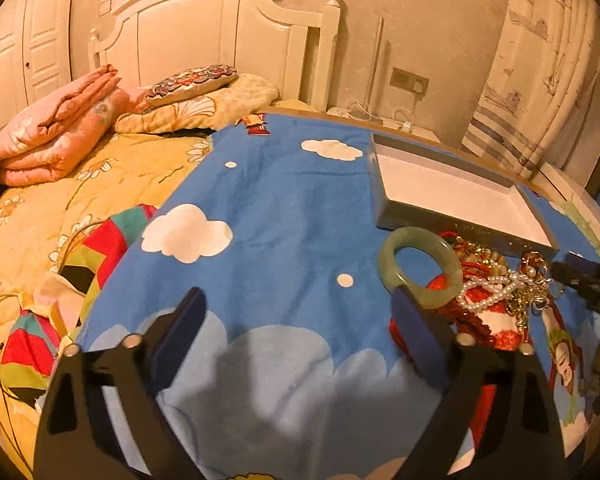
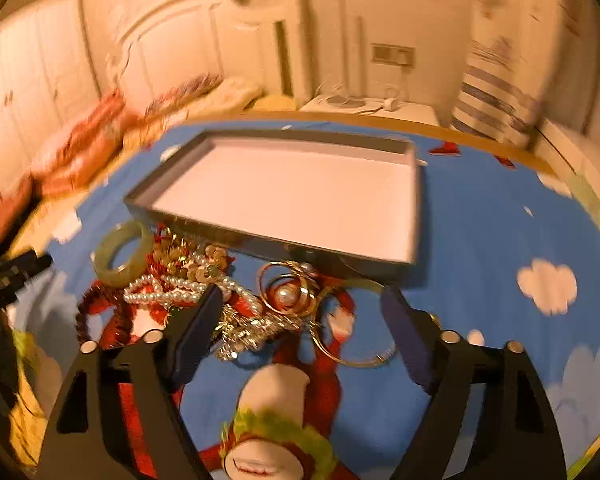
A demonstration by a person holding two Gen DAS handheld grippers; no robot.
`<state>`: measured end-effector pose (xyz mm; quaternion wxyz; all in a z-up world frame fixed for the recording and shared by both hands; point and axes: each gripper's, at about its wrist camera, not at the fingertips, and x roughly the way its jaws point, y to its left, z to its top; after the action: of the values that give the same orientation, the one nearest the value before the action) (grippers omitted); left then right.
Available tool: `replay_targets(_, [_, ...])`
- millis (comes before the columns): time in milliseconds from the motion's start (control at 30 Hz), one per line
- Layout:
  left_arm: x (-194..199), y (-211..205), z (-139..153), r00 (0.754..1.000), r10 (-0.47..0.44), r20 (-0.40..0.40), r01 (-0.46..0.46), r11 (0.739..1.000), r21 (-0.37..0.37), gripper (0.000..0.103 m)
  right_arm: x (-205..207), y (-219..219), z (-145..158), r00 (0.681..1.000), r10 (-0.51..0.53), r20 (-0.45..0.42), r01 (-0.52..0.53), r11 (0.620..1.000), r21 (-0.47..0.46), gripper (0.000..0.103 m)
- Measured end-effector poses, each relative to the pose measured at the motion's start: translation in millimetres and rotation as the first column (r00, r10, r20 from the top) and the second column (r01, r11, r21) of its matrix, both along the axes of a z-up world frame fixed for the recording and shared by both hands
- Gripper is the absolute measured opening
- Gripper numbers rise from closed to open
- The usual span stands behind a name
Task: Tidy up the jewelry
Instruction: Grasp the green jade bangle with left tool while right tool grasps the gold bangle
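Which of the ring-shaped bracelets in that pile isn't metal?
The pale green jade bangle at the pile's left end. It is thick and stone-like; the gold bangles beside it are thin wire hoops.

right hand-held gripper [image 2: 300,312]: open over jewelry pile [image 2: 228,300] | tray [image 2: 260,240]: behind pile, empty

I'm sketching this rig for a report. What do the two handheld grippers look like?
Both look alike. The left gripper and right gripper each have a black, angular plastic frame with triangular cut-outs. Each carries two flat fingers faced in dark blue pads, with round silvery studs at the finger bases. No cables, markings or sleeves show.
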<state>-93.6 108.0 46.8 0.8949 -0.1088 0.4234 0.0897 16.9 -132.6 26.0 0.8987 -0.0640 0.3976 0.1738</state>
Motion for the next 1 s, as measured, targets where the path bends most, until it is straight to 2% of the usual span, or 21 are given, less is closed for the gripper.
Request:
replay_targets(133, [5.8,-11.0,2.1,0.999,-0.020,-0.031,0.019,0.999,-0.030,0.073,17.4,8.6,-14.6,0.998,-0.012,-0.063,0.010,0.999,-0.030,0.048])
replay_targets(200, [13.0,-17.3,4.2,0.998,-0.053,-0.033,0.052,0.998,-0.040,0.073,18.9,7.7,-18.9,0.998,-0.015,-0.056,0.013,0.999,-0.029,0.038])
replay_targets(233, [15.2,-21.5,5.8,0.998,-0.065,-0.024,0.065,0.998,-0.024,0.073,17.0,7.4,-18.7,0.999,-0.012,-0.047,0.010,1.000,-0.028,0.038])
replay_targets(267, [20.1,-24.8,6.9,0.996,-0.081,-0.023,0.081,0.997,-0.018,0.074,13.4,5.2,-17.4,0.999,-0.026,-0.031,0.025,0.999,-0.031,0.016])
replay_targets(300, [24.8,-28.7,6.3,0.995,-0.094,-0.021,0.094,0.995,-0.016,0.074,11.7,1.8,-16.1,0.999,-0.031,-0.026,0.031,0.999,-0.018,0.012])
replay_targets(433, [54.8,-48.0,-2.7,0.987,-0.159,-0.039,0.158,0.987,-0.017,0.075,2.4,-20.4,-11.1,0.998,-0.054,-0.014,0.055,0.997,0.060,0.008])
replay_targets(533, [81.8,-53.8,-15.6,0.984,-0.153,-0.095,0.150,0.988,-0.034,0.073,-5.2,-31.8,-3.6,0.997,-0.077,0.011,0.076,0.993,0.088,0.007])
replay_targets(567, [89.7,-54.8,-20.4,0.982,-0.146,-0.122,0.142,0.989,-0.037,0.058,-9.0,-37.5,0.8,0.996,-0.086,0.025,0.083,0.991,0.102,0.007])
replay_targets(600, [99.2,-56.0,-27.4,0.977,-0.150,-0.153,0.144,0.988,-0.048,0.047,-11.2,-42.2,4.0,0.995,-0.089,0.034,0.084,0.990,0.116,0.007])
replay_targets(633, [104.6,-56.5,-33.1,0.973,-0.152,-0.177,0.146,0.988,-0.046,0.030,-15.2,-47.8,8.0,0.994,-0.099,0.050,0.092,0.988,0.126,0.007])
replay_targets(733, [112.7,-67.6,-34.2,0.970,-0.157,-0.188,0.177,0.979,0.096,0.014,-24.3,-55.6,14.9,0.991,-0.115,0.070,0.103,0.983,0.152,0.007])
replay_targets(867, [99.4,-62.9,-24.9,0.978,-0.181,-0.107,0.188,0.981,0.052,0.012,-29.8,-66.6,18.1,0.990,-0.112,0.080,0.093,0.973,0.210,0.007])
replay_targets(1000, [79.5,-56.9,-12.3,0.985,-0.172,-0.024,0.172,0.985,-0.021,0.012,-31.2,-69.3,17.3,0.991,-0.108,0.080,0.088,0.971,0.223,0.007])
